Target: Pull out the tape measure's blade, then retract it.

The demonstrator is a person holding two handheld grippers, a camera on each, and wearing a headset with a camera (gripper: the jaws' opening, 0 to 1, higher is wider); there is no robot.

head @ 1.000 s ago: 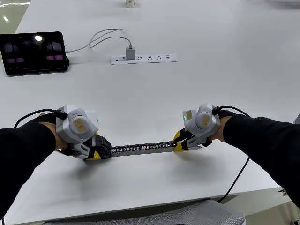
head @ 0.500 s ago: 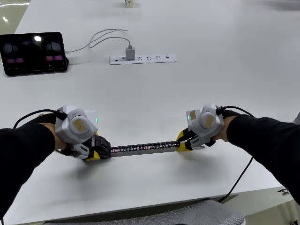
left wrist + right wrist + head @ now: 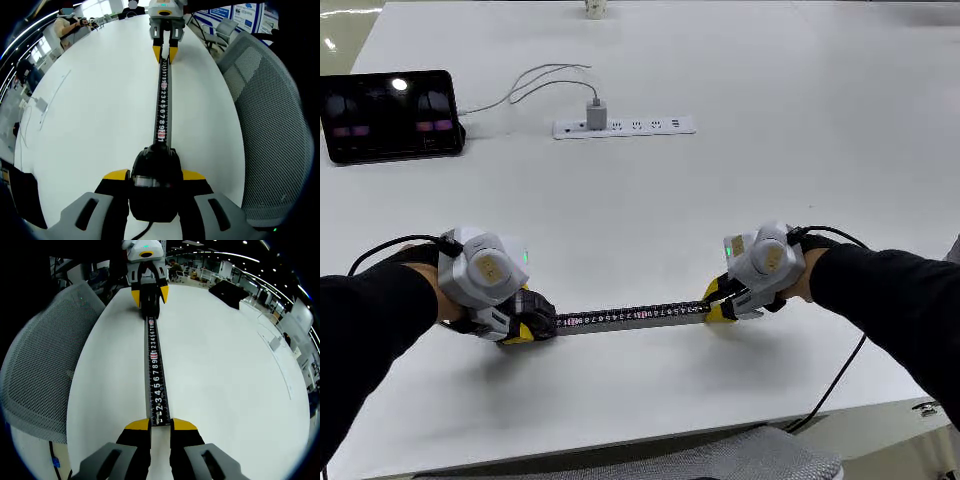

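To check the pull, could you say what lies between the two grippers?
The tape measure's dark numbered blade, stretched over the white tabletop; all three views show it.

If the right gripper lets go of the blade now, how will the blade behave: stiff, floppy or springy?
The blade probably snaps back toward the case held in the left gripper, as it runs straight and taut to the right gripper. It looks thin and narrow, so it is likely whippy once freed; a slow release seems safer.
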